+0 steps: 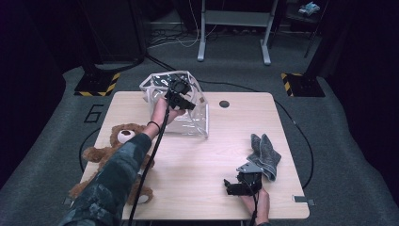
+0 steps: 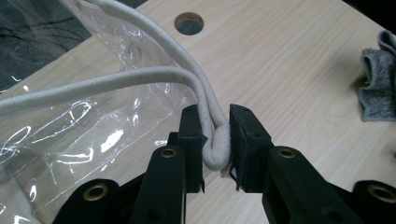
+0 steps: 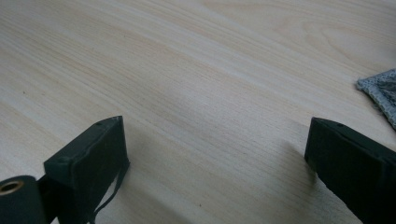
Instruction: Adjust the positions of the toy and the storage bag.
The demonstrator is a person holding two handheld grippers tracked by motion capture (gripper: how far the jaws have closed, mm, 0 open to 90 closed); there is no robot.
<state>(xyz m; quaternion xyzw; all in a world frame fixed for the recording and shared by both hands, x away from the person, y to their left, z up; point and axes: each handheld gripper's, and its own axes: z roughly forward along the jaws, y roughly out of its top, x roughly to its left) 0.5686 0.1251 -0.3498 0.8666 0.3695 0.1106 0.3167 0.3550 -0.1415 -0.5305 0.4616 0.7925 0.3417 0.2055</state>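
Gripping the white rope handles (image 2: pixel 212 135) of the clear plastic tote bag (image 1: pixel 186 110), our left gripper (image 1: pixel 181 96) has both cords doubled up between its jaws, and in the left gripper view we see the pads pressed against them on either side. The bag sits at the far left part of the wooden table (image 1: pixel 207 155), its glossy wall (image 2: pixel 70 121) creased and catching the light, with the two cords arching away from the jaws toward its rim. Just beyond the bag, a round cable hole (image 1: pixel 224 103) opens in the tabletop — it shows at the top of the left gripper view as well (image 2: pixel 189 23). Our left forearm, in a camouflage sleeve (image 1: pixel 110 183), stretches across a brown teddy bear (image 1: pixel 115 155) that lies at the table's left edge, near the bag but apart from it. At the near right, our right gripper (image 1: pixel 235 186) rests low over bare wood with its jaws spread wide and nothing between them; the right gripper view confirms this, with a broad stretch of tabletop between the two black pads (image 3: pixel 98 149). A crumpled grey cloth (image 1: pixel 264 153) lies just beyond that gripper — its edge shows at the right in the right gripper view (image 3: pixel 380 91) — and it sits well apart from the bag.
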